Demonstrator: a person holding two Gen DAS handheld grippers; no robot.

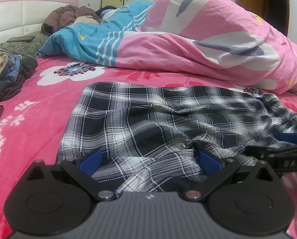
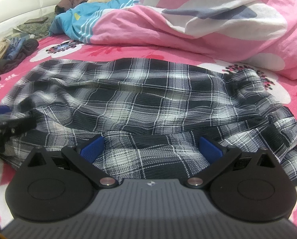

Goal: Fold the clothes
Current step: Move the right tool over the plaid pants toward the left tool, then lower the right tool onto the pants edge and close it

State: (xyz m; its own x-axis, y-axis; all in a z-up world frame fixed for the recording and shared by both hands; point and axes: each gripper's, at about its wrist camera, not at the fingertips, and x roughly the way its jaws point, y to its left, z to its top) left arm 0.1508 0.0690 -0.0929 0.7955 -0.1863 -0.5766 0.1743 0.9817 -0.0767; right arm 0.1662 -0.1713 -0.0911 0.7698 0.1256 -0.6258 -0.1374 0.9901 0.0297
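Pink floral bedsheet [image 1: 39, 107] under plaid shirt [image 1: 148, 115]; rumpled duvet [image 1: 208, 45] behind; both grippers' fingers spread, released.

L gripper [image 1: 149, 162] low centre of its view, jaws wide apart, blue pads [image 1: 89, 162] splayed. R gripper [image 2: 151, 150] same: bottom centre, jaws spread wide. R also shows at L view's right edge.

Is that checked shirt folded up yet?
Not neatly: the plaid shirt lies rumpled and mostly spread across the pink bedspread, edges bunched.
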